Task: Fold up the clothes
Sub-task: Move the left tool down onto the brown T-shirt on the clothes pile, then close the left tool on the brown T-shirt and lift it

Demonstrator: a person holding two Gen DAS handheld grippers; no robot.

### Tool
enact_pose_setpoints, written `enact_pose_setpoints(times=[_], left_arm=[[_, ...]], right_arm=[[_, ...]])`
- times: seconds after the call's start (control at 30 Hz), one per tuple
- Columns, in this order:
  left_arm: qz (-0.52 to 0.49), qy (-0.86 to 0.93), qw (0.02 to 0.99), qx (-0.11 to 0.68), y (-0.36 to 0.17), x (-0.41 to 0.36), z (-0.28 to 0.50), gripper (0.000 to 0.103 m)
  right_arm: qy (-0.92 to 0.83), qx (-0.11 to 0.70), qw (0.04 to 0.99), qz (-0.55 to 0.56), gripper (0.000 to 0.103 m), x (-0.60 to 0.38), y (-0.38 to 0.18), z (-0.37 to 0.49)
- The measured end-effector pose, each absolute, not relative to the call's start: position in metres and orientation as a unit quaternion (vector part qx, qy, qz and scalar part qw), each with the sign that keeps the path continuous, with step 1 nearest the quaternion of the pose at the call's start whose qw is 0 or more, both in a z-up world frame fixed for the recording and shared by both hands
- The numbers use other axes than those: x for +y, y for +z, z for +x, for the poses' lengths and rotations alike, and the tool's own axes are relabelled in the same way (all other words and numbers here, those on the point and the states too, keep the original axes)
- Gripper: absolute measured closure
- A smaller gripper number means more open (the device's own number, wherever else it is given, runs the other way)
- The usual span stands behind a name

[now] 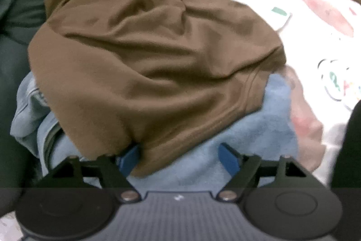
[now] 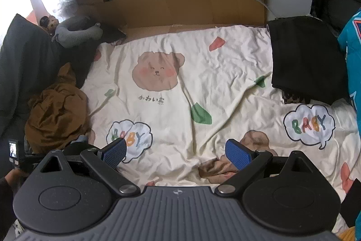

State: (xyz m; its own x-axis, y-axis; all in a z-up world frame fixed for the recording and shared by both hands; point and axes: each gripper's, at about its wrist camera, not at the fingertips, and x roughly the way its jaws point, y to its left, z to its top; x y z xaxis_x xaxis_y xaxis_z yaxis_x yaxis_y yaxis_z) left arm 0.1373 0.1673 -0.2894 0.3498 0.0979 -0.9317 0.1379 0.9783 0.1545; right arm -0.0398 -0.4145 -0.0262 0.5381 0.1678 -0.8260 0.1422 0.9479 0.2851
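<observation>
A crumpled brown garment point(image 1: 153, 55) lies on a pile, over a light blue fleecy cloth point(image 1: 255, 128) and pale denim point(image 1: 29, 110). My left gripper point(image 1: 178, 159) is open, jaws wide apart; the brown garment's lower edge hangs between them and covers part of the left finger. In the right wrist view the same brown garment point(image 2: 56, 114) sits at the left edge of the bed. My right gripper point(image 2: 176, 153) is open and empty, hovering over the cream printed sheet point(image 2: 214, 83).
A folded black garment point(image 2: 304, 53) lies at the bed's far right, next to a teal garment point(image 2: 352, 64). Dark clothes point(image 2: 20, 73) and a grey plush toy point(image 2: 76, 33) lie at left. Flattened cardboard point(image 2: 191, 3) stands behind the bed.
</observation>
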Motion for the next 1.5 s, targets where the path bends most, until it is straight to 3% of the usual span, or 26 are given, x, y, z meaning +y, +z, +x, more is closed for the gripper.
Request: enact_pose_setpoints(times=[0.2,0.27,0.3,0.33,0.4,1.0,1.5], left_arm=[[0.093,0.0,0.815,0.571,-0.297,0.165,0.142,0.025],[0.087,0.004,0.816,0.572,-0.299,0.165,0.144,0.047],[0.072,0.006,0.819,0.57,-0.294,0.168,0.144,0.074],[0.067,0.013,0.821,0.566,-0.29,0.17,0.145,0.087],[0.058,0.025,0.829,0.555,-0.28,0.174,0.146,0.097],[-0.008,-0.087,0.9,0.428,-0.133,0.138,0.139,0.1],[-0.002,-0.191,0.895,0.403,-0.092,0.064,0.122,0.1]], right_arm=[[0.009,0.487,0.859,0.159,0.006,-0.415,-0.031,-0.039],[0.008,0.489,0.858,0.16,0.006,-0.416,-0.032,-0.039],[0.008,0.49,0.857,0.161,0.006,-0.417,-0.033,-0.039],[0.007,0.491,0.856,0.162,0.006,-0.417,-0.033,-0.038],[0.008,0.491,0.856,0.164,0.006,-0.418,-0.033,-0.037],[0.038,0.496,0.853,0.161,0.006,-0.406,-0.038,-0.027],[0.047,0.496,0.852,0.164,0.006,-0.401,-0.036,-0.021]])
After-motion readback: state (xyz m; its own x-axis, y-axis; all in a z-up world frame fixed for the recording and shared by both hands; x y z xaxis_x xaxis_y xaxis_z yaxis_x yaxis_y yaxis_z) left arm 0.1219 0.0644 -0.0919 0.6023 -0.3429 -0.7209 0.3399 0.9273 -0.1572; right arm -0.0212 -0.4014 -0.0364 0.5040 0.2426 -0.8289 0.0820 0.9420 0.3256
